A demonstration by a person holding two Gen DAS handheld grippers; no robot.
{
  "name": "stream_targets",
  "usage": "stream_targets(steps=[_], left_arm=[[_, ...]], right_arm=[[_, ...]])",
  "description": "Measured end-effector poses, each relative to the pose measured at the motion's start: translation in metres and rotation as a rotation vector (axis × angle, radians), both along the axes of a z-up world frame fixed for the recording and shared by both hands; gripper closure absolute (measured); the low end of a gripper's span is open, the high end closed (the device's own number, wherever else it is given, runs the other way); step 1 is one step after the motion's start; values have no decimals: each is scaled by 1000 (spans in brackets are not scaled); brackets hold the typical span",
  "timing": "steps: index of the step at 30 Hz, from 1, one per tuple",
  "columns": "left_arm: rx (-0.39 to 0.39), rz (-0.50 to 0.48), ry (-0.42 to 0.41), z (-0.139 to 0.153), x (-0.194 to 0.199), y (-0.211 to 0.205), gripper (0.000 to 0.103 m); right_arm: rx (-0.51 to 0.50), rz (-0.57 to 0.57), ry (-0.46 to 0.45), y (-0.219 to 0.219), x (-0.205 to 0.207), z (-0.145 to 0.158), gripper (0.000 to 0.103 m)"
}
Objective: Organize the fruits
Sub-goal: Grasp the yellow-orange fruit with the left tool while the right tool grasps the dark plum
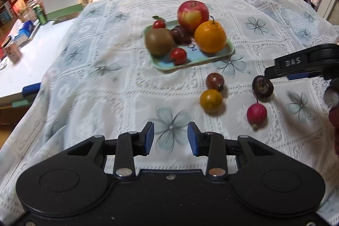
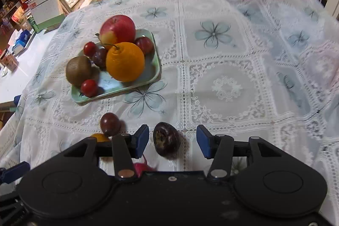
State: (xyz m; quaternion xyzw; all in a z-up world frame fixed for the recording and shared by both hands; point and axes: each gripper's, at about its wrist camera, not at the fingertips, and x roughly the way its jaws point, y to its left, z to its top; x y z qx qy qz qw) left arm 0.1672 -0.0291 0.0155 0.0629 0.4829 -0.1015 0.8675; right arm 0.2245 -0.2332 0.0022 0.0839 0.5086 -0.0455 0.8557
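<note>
- Pale green tray [image 1: 229, 50] sits on the lace tablecloth [image 1: 106, 82], far left of the loose fruit as the right wrist view frames it; it already holds an apple [image 2: 117, 29], an orange [image 2: 125, 61], a kiwi [image 2: 78, 71] and small red and purple fruits.
- Left gripper [image 1: 170, 138] hangs over bare cloth with its jaws narrow and nothing between them; the loose fruit lies ahead and to its right, well apart from its pads.
- A dark purple fruit [image 2: 110, 124] and a yellow-orange one [image 1: 211, 101] lie just beside each other, between the tray and the right gripper.
- A pink radish-like piece [image 1: 256, 114] lies nearest the person, mostly hidden under the right gripper's body in its own view.
- Right gripper [image 2: 172, 144] is plainly the nearer hand: the dark, wrinkled fruit [image 2: 166, 141] sits in the gap between its fingers, closer to the left pad, which it does not visibly touch, long axis roughly along the fingers.
- Its jaws stand wide, pads clear of the fruit; a slight shift left would likely centre it before closing.
</note>
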Motion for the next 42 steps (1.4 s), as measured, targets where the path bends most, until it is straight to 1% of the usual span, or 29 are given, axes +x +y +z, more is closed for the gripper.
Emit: stream_targets(steps=[7, 10, 12, 14, 15, 16, 19, 21, 22, 23, 26, 27, 28, 29, 31, 33, 36, 40, 42], left_arm=[[-2, -53, 13, -19, 17, -22, 58], [-39, -70, 33, -23, 18, -25, 58], [-50, -82, 32, -24, 17, -25, 58], [-51, -95, 21, -23, 15, -24, 58], [-52, -97, 17, -22, 15, -23, 58], [-54, -99, 14, -21, 15, -22, 57], [-53, -95, 16, -19, 19, -20, 57], [-55, -92, 16, -18, 23, -21, 57], [-56, -91, 14, -18, 25, -23, 57], [-58, -94, 11, -17, 27, -25, 57], [-52, -107, -4, -17, 32, -34, 57], [-48, -114, -10, -18, 34, -38, 55], [-41, -119, -15, -20, 36, -42, 49], [-32, -121, -17, -22, 38, -46, 47], [-20, -112, -11, -28, 43, -51, 47], [-20, -109, 17, -36, 48, -55, 47], [-20, -96, 53, -48, 52, -59, 47], [-5, -82, 61, -56, 58, -65, 47], [4, -73, 68, -60, 62, -68, 47]], right_arm=[[20, -19, 39, -2, 5, -23, 50], [41, 14, 55, 3, 4, -29, 50], [31, 41, 64, 10, 4, -33, 50], [-4, 51, 62, 16, 3, -34, 56], [-16, 53, 57, 18, 1, -33, 68], [-20, 52, 57, 17, 1, -32, 70], [28, 29, 49, 8, 0, -26, 73], [41, 0, 35, 1, -2, -21, 75], [47, -17, 26, -3, -2, -19, 79], [59, -28, 20, -7, -3, -16, 81], [86, -65, 9, -17, -5, -12, 81], [84, -72, 11, -18, -5, -13, 81], [86, -77, 16, -20, -4, -14, 82], [92, -80, 22, -21, -4, -15, 82], [94, -81, 28, -21, -3, -17, 82], [89, -76, 29, -19, -2, -17, 81], [84, -72, 39, -18, -1, -20, 78], [126, -67, 66, -21, 2, -25, 66], [136, -66, 72, -21, 3, -26, 64]])
